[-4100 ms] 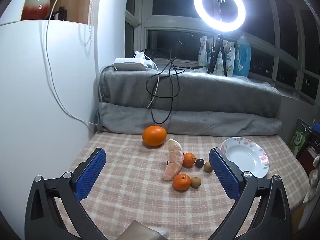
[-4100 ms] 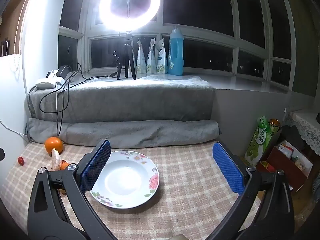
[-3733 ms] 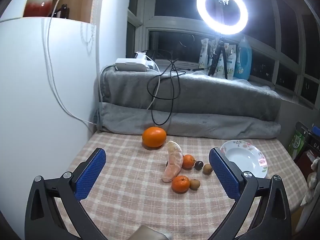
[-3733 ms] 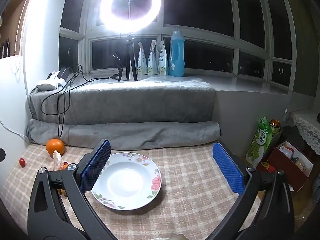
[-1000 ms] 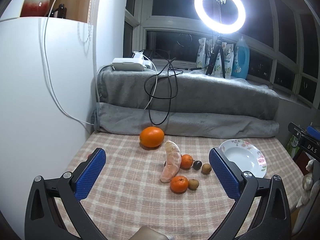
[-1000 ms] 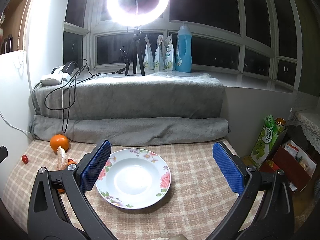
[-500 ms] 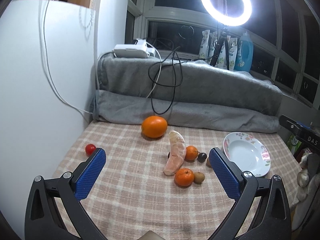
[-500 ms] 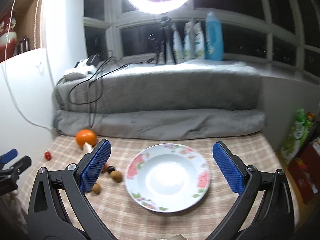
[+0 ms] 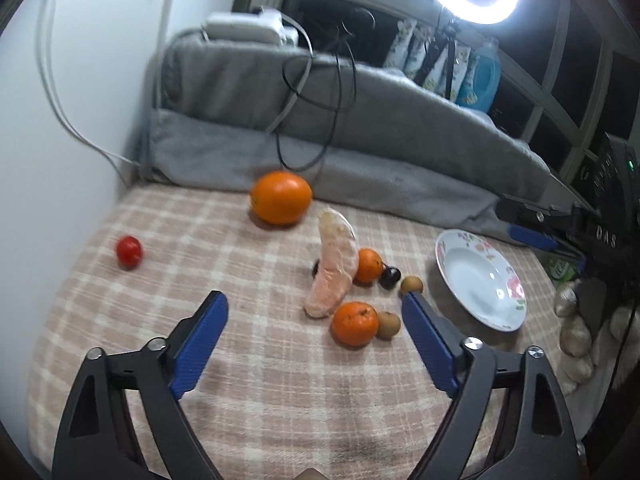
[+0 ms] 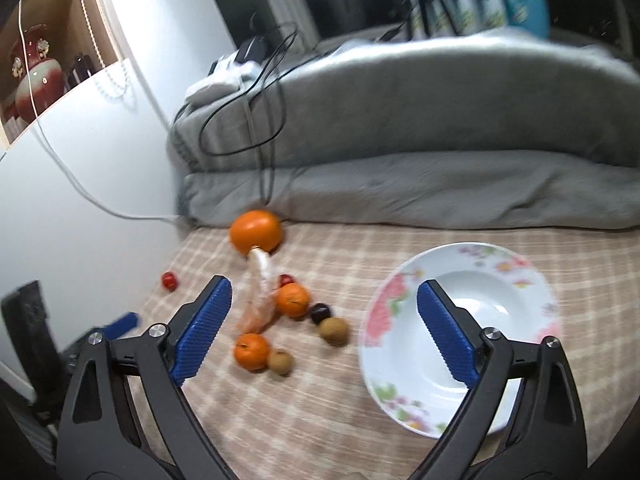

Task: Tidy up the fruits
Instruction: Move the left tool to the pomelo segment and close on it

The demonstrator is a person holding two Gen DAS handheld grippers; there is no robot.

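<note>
Both grippers hang over the checked cloth with jaws closing and nothing between them, the left gripper [image 9: 314,306] low in frame below the fruit cluster around the pale peeled segment [image 9: 335,267], the right gripper [image 10: 323,290] straddling fruit and the flowered plate [image 10: 384,312] at lower right.

Worktop [image 9: 140,248]: beige and pink check cloth. Large orange [image 9: 281,198]: bright orange. Pomelo segment [image 9: 335,268] beside it: pale pink-peach. Two mandarins [image 9: 354,323]: orange. Small tomato [image 9: 129,252], well apart from the plate: red. Longans [image 9: 389,325]: tan-brown. Plate [image 9: 508,322]: white, rim with pink and green flowers. Blanket [image 9: 400,148] behind the plate: grey. Left gripper [image 9: 316,344] fingers [image 9: 198,338]: blue pads, black frames.
</note>
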